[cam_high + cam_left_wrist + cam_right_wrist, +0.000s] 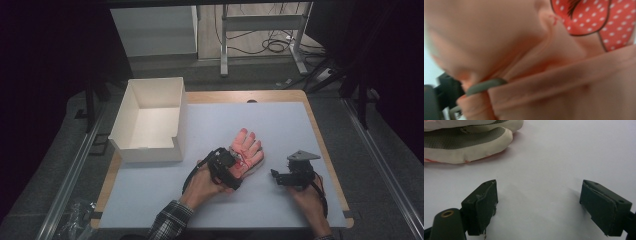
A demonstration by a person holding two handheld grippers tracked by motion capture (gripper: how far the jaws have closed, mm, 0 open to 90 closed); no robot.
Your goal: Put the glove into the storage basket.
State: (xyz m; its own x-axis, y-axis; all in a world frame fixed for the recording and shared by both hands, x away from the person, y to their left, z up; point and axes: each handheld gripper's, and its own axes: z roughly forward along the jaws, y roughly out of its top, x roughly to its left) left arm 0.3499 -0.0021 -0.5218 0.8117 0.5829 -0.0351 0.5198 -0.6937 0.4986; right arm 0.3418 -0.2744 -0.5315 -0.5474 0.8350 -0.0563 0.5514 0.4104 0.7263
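Two grippers: your left gripper [227, 167] sits on the glove's cuff, nearer.
Glove [247, 147]: mid-worktop [280, 125], long axis toward 1 o'clock.
Left fingers: grip unclear.
Right gripper [280, 177]: fingers apart, empty.

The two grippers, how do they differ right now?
The left gripper is down on the pink glove, the fabric right against it in its own view; the right gripper is off to the glove's side over the bare white mat. The right gripper's jaws stand wide open with nothing between them; the left's are hidden by fabric. Both are black and hand-held.
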